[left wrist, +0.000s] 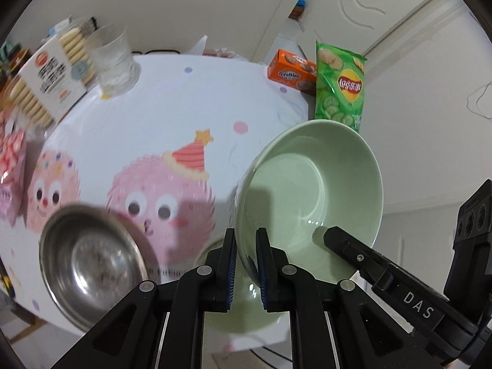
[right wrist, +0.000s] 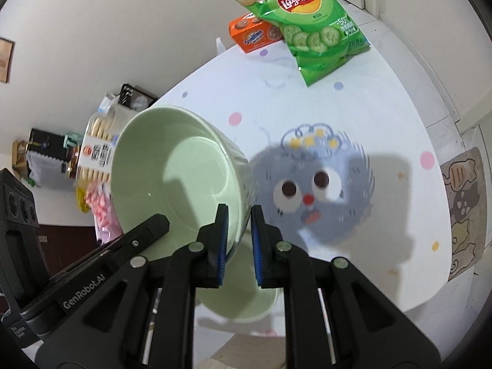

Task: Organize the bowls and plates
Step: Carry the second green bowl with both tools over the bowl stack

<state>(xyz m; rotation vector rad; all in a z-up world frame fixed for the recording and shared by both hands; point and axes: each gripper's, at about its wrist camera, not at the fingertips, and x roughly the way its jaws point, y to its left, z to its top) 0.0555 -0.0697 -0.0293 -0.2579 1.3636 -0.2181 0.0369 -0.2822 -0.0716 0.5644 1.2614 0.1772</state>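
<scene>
Both grippers hold one pale green bowl (left wrist: 310, 190) by opposite sides of its rim, tilted and lifted above the table. My left gripper (left wrist: 246, 240) is shut on the rim, one finger inside and one outside. My right gripper (right wrist: 240, 218) is shut on the other side of the same bowl (right wrist: 172, 184). The right gripper's finger shows inside the bowl in the left wrist view (left wrist: 341, 243). A second pale green dish (left wrist: 243, 316) lies on the table beneath the bowl; it also shows in the right wrist view (right wrist: 240, 301). A steel bowl (left wrist: 92, 264) sits at the near left.
The table has a white cartoon-print cloth (left wrist: 184, 107). At its far side are a clear glass (left wrist: 113, 58), a biscuit pack (left wrist: 52, 83), an orange Ovaltine box (left wrist: 292, 72) and a green Lay's bag (left wrist: 339, 89). A pink packet (left wrist: 10, 169) is at the left edge.
</scene>
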